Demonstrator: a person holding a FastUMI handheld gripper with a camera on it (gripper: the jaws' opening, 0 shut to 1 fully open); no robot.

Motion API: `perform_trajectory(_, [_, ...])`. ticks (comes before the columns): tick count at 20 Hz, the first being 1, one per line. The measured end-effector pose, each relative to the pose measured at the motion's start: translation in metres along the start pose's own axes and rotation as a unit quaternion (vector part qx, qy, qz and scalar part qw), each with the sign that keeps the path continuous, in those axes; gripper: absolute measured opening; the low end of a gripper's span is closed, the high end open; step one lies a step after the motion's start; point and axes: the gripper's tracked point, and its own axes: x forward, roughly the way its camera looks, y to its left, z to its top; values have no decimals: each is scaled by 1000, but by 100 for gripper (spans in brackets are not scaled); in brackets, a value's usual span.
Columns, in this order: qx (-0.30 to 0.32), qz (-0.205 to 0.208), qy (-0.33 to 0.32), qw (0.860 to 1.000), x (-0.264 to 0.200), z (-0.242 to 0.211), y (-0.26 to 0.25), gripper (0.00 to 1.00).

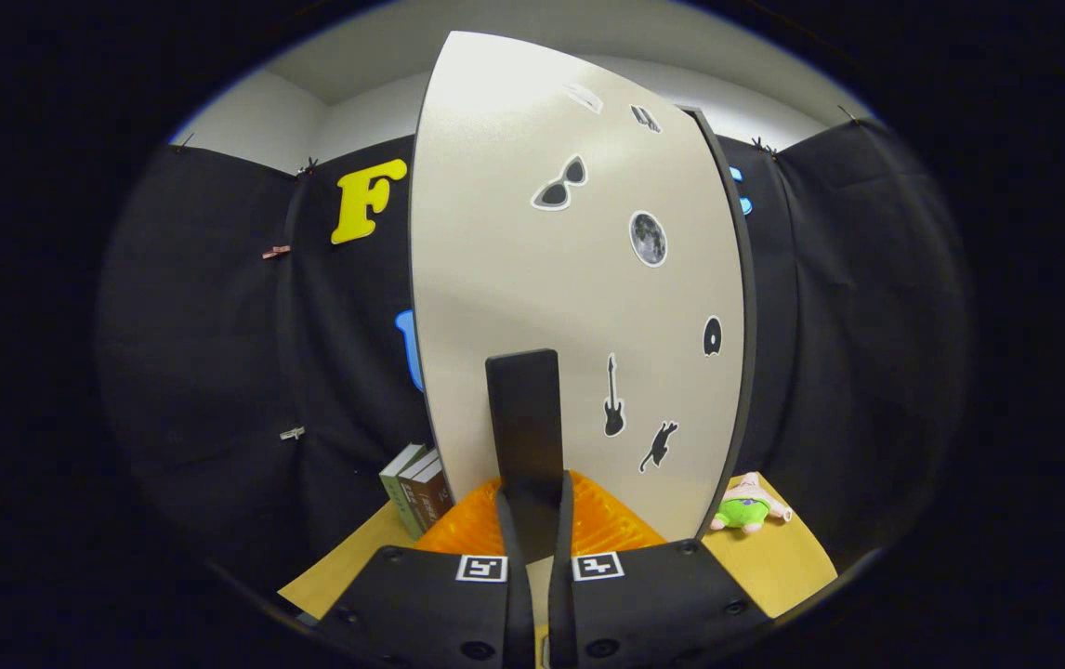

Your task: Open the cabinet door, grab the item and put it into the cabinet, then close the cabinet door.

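The cabinet door [579,307] stands right ahead, dotted with stickers, its dark handle [525,423] clamped between both fingers of the tongs [537,520]. Beyond the door's right edge lies a plush toy [746,506] on the surface [793,557]; books [416,488] stand left.

Black cloth booth wall [216,353], pale room walls [244,116] and ceiling [384,46] above, tan tabletop [793,557] below

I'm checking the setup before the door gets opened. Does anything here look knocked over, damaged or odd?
Little stands out. The gripper is shut on the black handle of the stickered cabinet door. The plush toy lies on its side on the table. The books lean slightly.
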Motion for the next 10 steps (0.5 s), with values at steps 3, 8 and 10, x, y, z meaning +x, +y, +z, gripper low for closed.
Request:
perform_trajectory(3, [-3,37,-2,999,-7,1,-7,10])
perform_trajectory(8, [-4,76,-3,997,-20,3,-20,11])
perform_trajectory(10, [-4,83,-4,997,-24,3,-26,10])
